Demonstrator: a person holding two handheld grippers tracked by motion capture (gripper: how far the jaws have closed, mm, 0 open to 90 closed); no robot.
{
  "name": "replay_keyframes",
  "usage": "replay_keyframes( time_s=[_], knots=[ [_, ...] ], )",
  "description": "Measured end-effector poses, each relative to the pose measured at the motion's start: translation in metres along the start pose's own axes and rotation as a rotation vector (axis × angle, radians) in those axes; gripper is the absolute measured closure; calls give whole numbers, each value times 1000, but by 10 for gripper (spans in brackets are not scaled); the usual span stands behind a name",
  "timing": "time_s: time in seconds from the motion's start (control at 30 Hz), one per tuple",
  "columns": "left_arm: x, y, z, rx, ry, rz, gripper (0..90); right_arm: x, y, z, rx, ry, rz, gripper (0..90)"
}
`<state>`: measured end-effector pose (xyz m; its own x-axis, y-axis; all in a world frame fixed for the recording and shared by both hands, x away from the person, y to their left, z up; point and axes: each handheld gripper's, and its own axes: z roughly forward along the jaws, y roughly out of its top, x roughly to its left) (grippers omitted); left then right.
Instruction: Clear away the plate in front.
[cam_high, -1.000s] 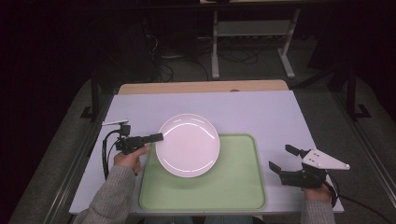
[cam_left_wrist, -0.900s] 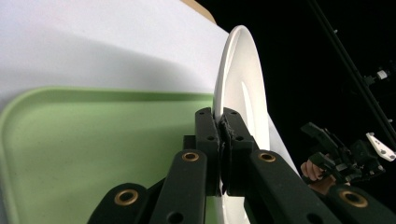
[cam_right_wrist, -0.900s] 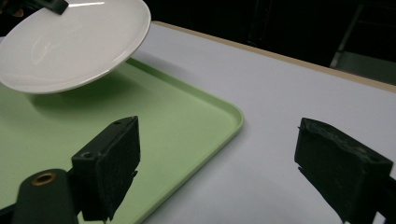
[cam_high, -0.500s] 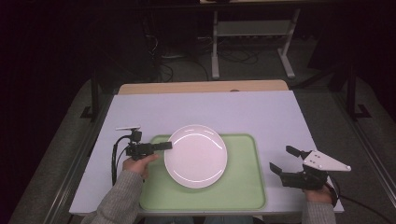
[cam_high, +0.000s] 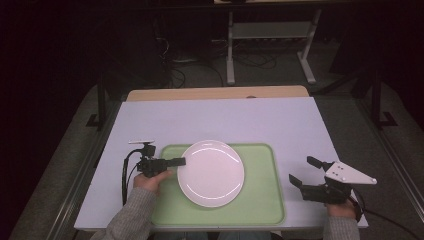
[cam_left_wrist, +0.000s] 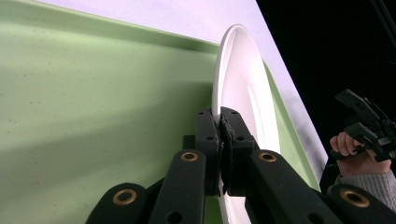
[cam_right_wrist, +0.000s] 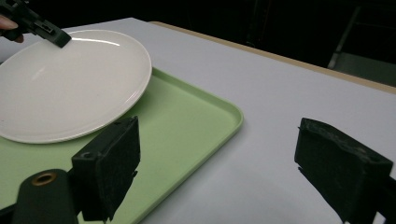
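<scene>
**Plate gripped over tray**

White table (cam_high: 220, 120) fills the centre of the high view. Green tray (cam_high: 260, 200) sits at its lower middle. White plate (cam_high: 211, 173) is over the tray's left half. Left gripper (cam_high: 181, 161), lower left, has its jaws clenched on the plate's left rim. Right gripper (cam_high: 304, 171), lower right beside the tray, has its jaws spread and empty.
</scene>
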<state>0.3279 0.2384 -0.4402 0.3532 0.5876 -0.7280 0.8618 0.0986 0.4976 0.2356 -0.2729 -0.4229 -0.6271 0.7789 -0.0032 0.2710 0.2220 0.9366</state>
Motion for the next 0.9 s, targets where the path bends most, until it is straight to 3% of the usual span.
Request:
replay_keyframes(
  time_s=[0.33,0.6,0.9],
  knots=[
    [0,-5,0,38,38,20,841,0,0,-1,0,-5,2,133],
    [-4,-7,2,79,105,72,804,0,0,-1,-3,-8,4,132],
    [-7,-7,3,114,144,112,778,1,-1,-1,1,-8,4,133]
  ],
)
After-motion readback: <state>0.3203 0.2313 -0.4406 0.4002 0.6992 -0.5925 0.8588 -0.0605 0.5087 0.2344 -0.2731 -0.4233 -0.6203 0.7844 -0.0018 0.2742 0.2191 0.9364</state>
